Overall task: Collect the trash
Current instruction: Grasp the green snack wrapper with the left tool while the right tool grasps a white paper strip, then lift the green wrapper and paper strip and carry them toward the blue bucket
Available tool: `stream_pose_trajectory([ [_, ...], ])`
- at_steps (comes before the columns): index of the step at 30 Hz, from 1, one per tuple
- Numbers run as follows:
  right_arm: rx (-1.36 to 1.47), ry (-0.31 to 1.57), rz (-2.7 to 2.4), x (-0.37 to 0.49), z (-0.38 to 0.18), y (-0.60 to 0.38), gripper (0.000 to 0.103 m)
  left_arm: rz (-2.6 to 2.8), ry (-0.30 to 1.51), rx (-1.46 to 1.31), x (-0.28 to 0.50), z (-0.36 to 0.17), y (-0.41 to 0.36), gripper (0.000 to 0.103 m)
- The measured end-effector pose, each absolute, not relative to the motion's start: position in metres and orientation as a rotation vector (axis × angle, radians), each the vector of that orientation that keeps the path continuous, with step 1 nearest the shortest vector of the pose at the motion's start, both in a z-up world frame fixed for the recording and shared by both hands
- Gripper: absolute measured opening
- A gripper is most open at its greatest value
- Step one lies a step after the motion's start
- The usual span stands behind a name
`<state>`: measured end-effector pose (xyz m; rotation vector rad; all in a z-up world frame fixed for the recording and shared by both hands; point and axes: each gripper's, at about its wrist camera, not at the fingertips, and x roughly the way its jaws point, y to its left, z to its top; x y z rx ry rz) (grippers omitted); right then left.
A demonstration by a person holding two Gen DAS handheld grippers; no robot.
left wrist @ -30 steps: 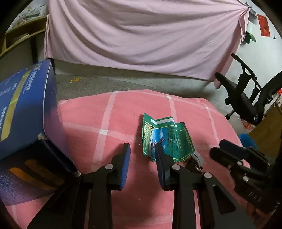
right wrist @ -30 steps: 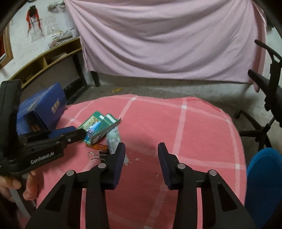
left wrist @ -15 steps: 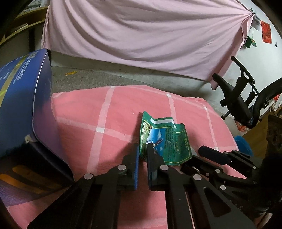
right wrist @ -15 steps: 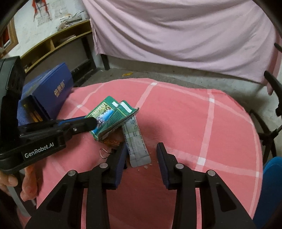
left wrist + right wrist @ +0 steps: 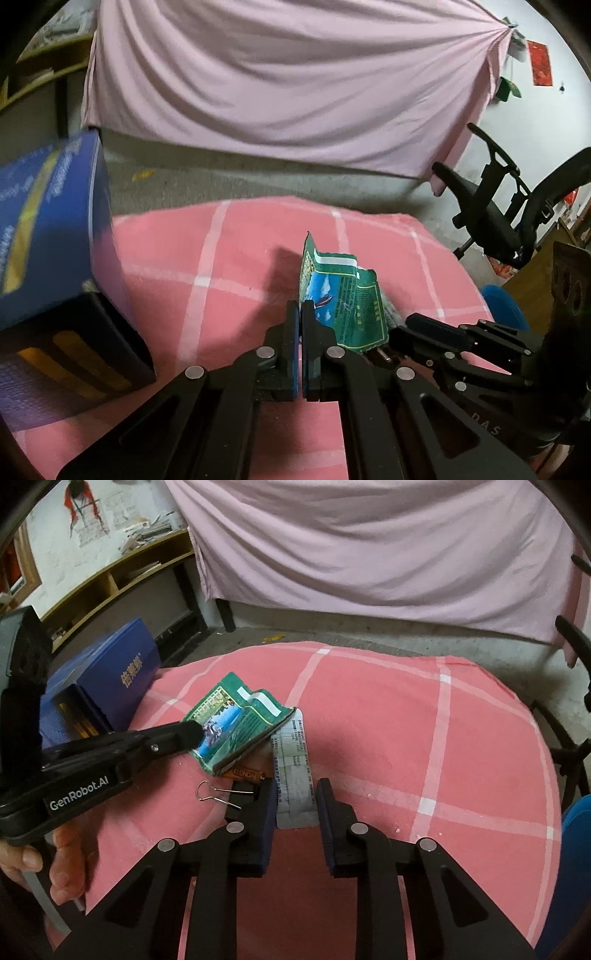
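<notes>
A green snack wrapper [image 5: 341, 295] is pinched by its left edge in my left gripper [image 5: 299, 314], which is shut on it and lifts it off the pink checked cloth [image 5: 221, 266]. In the right wrist view the wrapper [image 5: 236, 723] hangs tilted from the left gripper [image 5: 192, 733]. My right gripper [image 5: 295, 794] is open, its fingers either side of a silver blister strip [image 5: 293, 771] lying flat. An orange battery [image 5: 243, 774] and a black binder clip [image 5: 225, 795] lie just left of the strip.
A blue box [image 5: 48, 236] stands open at the table's left; it also shows in the right wrist view [image 5: 110, 672]. Black office chairs [image 5: 491, 206] stand to the right. A blue stool [image 5: 576, 856] is at the right edge. A pink curtain [image 5: 369, 542] hangs behind.
My left gripper closed on the wrapper's left edge and raised it. My right gripper moved left and forward until its fingers straddle the blister strip.
</notes>
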<state>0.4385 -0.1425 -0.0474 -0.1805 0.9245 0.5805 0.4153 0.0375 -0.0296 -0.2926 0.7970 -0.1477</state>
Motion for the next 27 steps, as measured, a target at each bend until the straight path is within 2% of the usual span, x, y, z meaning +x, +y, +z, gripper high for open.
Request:
stream_pose_trajectory([
  [27, -0.016, 0.221, 0.409, 0.334, 0.038, -0.219, 0.019, -0.09, 0.137, -0.118, 0.285, 0.019, -0.024, 0.0],
])
